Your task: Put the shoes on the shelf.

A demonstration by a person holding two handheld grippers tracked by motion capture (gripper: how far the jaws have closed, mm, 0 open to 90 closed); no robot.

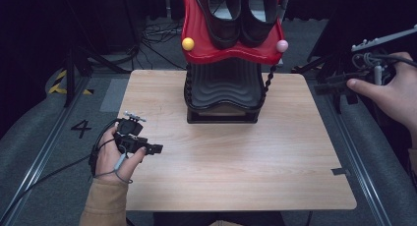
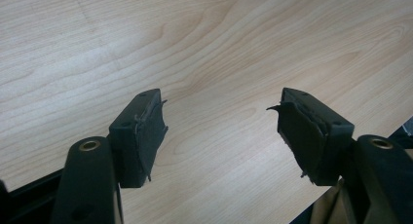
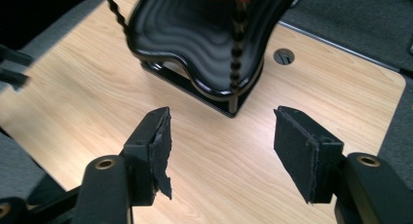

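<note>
A two-tier shoe rack stands at the far middle of the wooden table (image 1: 221, 177). Its red top shelf (image 1: 231, 51) carries a pair of black shoes (image 1: 238, 14). The black ribbed bottom shelf (image 1: 223, 86) (image 3: 195, 34) has nothing on it. A hand holds my left gripper (image 1: 155, 149) (image 2: 221, 136) low over the table's left edge; it is open, with only bare wood between its pads. My right gripper (image 1: 332, 83) (image 3: 221, 146) hovers off the table's right side, open and with nothing in it, and faces the rack's bottom shelf.
Twisted black posts (image 3: 236, 48) join the rack's two shelves, with a yellow ball (image 1: 187, 43) and a pink ball (image 1: 282, 45) at the red shelf's front corners. A cable hole (image 3: 284, 56) sits in the table by the rack. Grey floor and rails surround the table.
</note>
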